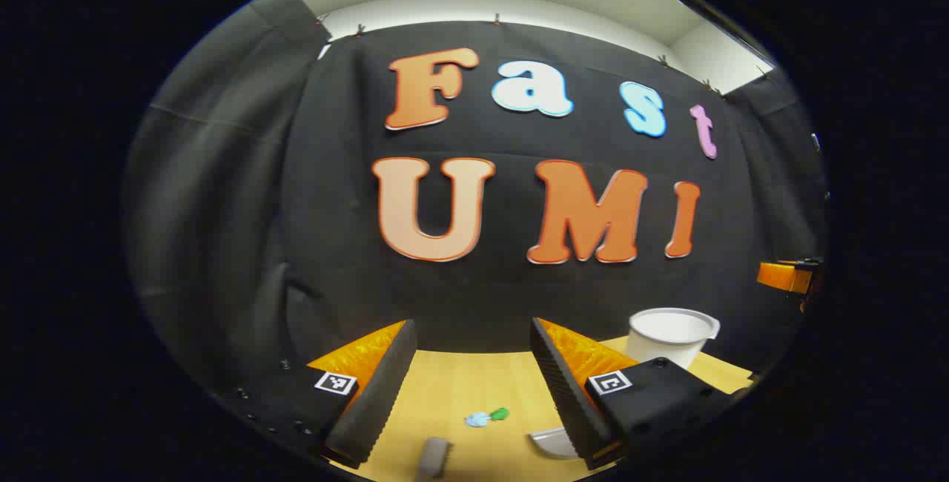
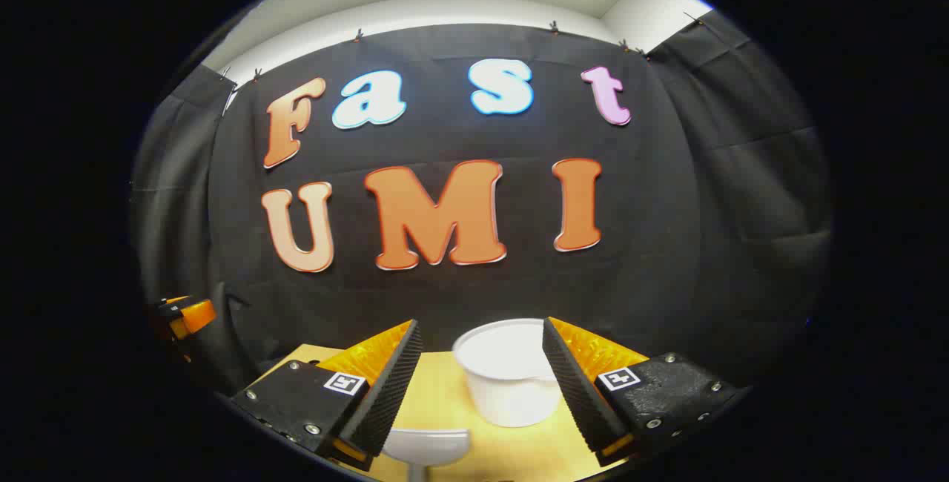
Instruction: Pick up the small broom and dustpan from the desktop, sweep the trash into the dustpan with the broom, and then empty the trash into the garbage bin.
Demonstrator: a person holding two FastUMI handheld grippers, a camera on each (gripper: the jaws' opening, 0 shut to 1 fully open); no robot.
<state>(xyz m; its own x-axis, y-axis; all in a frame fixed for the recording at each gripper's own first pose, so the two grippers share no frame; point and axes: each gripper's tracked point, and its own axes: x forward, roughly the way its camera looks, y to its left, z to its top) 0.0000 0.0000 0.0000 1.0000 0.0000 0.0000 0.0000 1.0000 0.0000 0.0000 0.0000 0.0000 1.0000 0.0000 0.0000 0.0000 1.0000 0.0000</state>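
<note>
Both of your tools are wide open and empty above the bench [image 1: 445, 393]. Lower the left tool [image 1: 474, 385] squarely over the broom [image 1: 434, 458] at the near edge, and the right tool [image 2: 482, 385] over the dustpan [image 2: 426, 446]. The trash [image 1: 487, 417] lies mid-bench with room around it; the bin [image 2: 508, 378] stands behind.

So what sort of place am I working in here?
Likely a staged recording booth, not a home: black cloth walls clipped up under a white ceiling, a wooden desktop holding a white bin and scraps of trash.
</note>
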